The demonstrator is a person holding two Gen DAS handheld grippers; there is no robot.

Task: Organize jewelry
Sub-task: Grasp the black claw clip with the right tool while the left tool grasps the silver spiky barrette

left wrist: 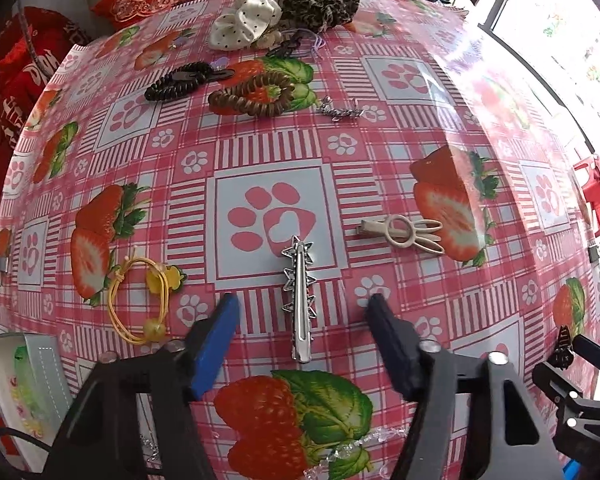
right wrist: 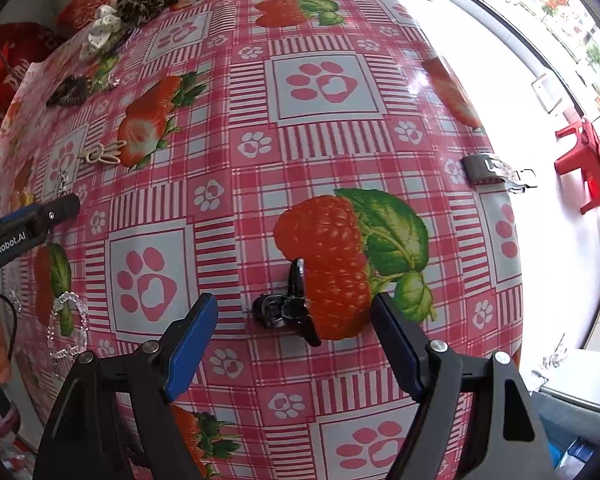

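Sorting is judged barely begun: hair ties and clips are scattered across the table (left wrist: pixel 380 152). Left tongs (left wrist: pixel 302 300) are spread astride a silver clip (left wrist: pixel 299 300), untouched; right tongs (right wrist: pixel 296 306) gape around a black clip (right wrist: pixel 290 306).

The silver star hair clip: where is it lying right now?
In the left wrist view, the silver star hair clip lies on the tablecloth between the left gripper's open fingers, untouched, with the beige bunny clip to its right.

star clip (left wrist: pixel 299 296) on table (left wrist: pixel 380 92), rabbit clip (left wrist: pixel 404 232) right, hair tie (left wrist: pixel 140 300) left
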